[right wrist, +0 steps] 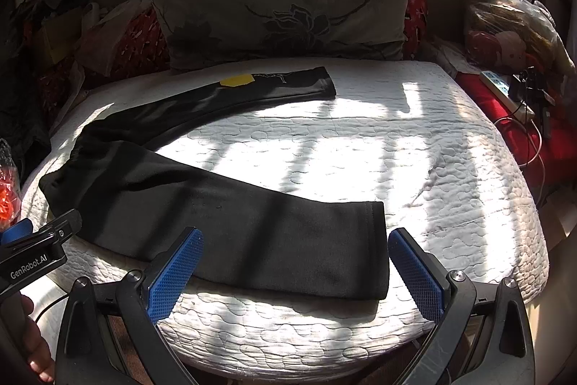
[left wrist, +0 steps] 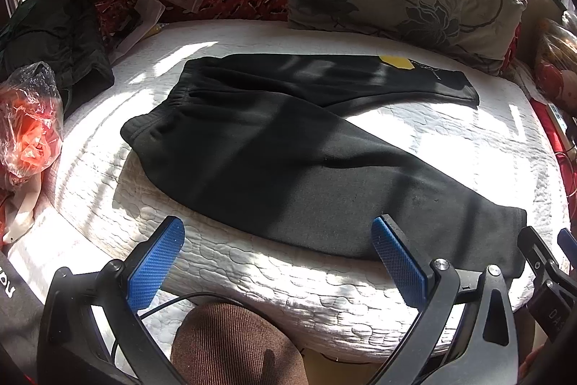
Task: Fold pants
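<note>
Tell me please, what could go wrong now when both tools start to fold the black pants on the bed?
1. The black fleece pants lie with legs spread apart; lifting only the near leg cuff could drag the waistband and skew the fold.
2. Both the left tool and the right tool are open above the white quilted mattress cover; a deep pinch might catch the quilt too.
3. The yellow patch on the far leg may be loose.

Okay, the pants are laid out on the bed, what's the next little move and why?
Probably lower the right gripper onto the near leg's cuff and close on it. The black pants lie spread flat on the white quilt, legs apart, and both grippers hang open, holding nothing, so no fold has begun.
</note>
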Motion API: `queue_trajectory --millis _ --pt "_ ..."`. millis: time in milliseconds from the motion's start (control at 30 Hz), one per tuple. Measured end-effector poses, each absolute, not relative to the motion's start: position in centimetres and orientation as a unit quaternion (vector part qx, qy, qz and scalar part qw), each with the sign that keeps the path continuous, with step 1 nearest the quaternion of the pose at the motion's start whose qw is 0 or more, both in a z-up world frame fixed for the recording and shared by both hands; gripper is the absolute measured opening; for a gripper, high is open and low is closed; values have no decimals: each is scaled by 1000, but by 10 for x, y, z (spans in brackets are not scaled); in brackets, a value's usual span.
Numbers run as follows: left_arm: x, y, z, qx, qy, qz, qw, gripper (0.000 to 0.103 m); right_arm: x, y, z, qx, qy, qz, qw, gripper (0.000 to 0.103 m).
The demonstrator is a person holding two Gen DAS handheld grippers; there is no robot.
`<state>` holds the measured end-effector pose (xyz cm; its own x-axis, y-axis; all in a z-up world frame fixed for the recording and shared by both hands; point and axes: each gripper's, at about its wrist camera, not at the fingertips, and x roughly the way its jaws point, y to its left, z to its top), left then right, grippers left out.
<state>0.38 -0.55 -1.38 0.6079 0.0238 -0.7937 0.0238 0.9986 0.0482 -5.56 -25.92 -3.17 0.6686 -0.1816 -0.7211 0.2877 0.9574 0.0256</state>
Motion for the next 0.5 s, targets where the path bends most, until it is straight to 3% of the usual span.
queue_trajectory --millis 500 --pt "9 -4 -17 26 449 5 893 103 -53 -260 -32 67 387 -129 910 103"
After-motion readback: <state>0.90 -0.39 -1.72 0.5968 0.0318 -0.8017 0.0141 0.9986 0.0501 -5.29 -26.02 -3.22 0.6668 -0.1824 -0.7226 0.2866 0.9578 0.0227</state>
